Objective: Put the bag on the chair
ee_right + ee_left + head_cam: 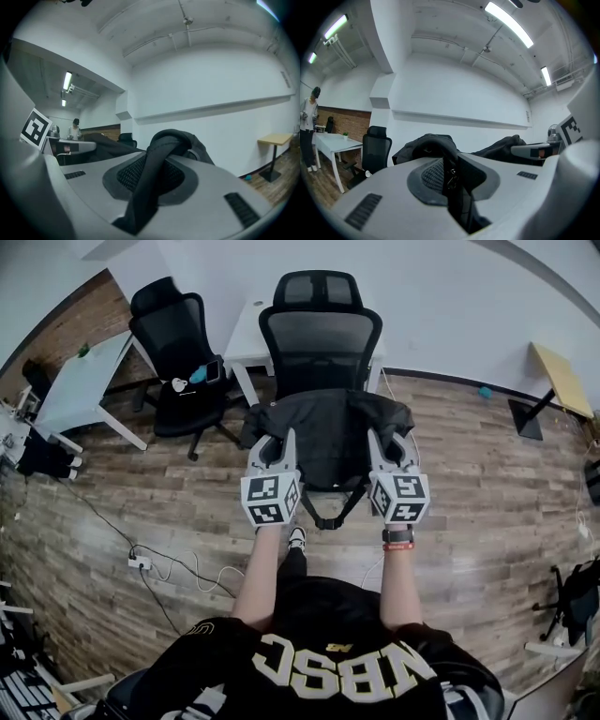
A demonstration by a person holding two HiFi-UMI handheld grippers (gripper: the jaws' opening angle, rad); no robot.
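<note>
A black bag point(328, 432) hangs spread in front of a black mesh office chair point(319, 338), straps dangling below it. My left gripper point(277, 448) is shut on the bag's left upper edge; in the left gripper view the black fabric point(452, 176) is pinched between the jaws. My right gripper point(386, 448) is shut on the bag's right side; in the right gripper view a thick black strap point(150, 187) runs between the jaws. The bag point(426, 145) bulges beyond both sets of jaws. The bag hides the chair's seat.
A second black office chair point(183, 362) stands to the left with small items on its seat. White desks point(80, 385) stand at the far left and behind the chairs. Cables and a power strip point(139, 562) lie on the wooden floor. A person point(308, 129) stands at the far left.
</note>
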